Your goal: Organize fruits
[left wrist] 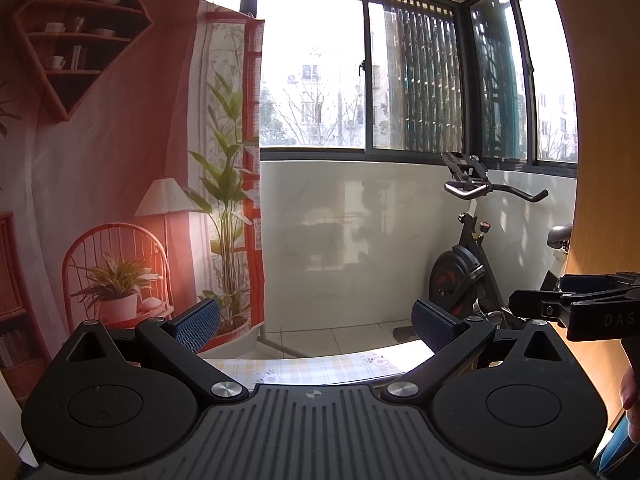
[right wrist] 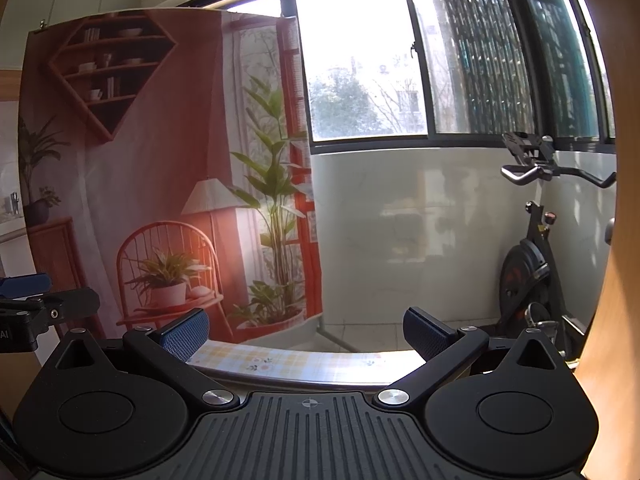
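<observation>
No fruit shows in either view. My left gripper is open, its blue-padded fingers spread wide with nothing between them, held level and facing the room. My right gripper is open the same way and holds nothing. Below each pair of fingers only the far strip of a table with a checked floral cloth is visible. The right gripper's body enters the left wrist view at the right edge. The left gripper's body pokes into the right wrist view at the left edge.
A printed backdrop of a red room hangs on a stand behind the table. An exercise bike stands by the white wall under the windows. A wooden panel fills the right side. A hand shows at the right edge.
</observation>
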`<move>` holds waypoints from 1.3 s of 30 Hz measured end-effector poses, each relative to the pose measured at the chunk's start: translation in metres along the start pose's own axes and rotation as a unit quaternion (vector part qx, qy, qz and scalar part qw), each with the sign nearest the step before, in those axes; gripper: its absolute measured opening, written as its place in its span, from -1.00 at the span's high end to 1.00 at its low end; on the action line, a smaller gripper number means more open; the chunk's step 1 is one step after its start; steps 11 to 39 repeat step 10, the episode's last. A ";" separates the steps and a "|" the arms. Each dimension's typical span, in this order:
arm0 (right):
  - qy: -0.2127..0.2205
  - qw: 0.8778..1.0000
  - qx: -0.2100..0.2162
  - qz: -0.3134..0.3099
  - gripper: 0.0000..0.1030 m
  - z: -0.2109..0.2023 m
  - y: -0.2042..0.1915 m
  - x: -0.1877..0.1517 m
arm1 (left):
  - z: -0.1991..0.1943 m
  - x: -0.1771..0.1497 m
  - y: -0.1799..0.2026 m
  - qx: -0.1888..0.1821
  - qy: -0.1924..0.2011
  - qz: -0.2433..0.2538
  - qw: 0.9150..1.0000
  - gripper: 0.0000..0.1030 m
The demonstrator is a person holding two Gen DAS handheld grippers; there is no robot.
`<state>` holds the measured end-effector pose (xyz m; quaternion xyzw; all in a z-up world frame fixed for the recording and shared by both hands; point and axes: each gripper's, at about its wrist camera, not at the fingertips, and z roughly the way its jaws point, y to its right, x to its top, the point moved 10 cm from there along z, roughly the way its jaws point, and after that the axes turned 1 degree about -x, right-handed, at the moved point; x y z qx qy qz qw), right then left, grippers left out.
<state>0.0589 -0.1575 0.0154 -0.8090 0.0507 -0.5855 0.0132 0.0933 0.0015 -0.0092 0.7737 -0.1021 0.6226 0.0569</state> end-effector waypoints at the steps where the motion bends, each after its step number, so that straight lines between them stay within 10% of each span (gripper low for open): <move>1: -0.001 1.000 0.001 0.000 -0.99 0.000 0.000 0.000 | 0.000 0.000 0.000 -0.001 0.000 0.001 1.000 -1.00; 39: -0.003 1.000 0.004 0.001 -0.99 0.001 -0.001 -0.002 | -0.004 0.000 0.003 -0.012 0.013 0.011 1.000 -1.00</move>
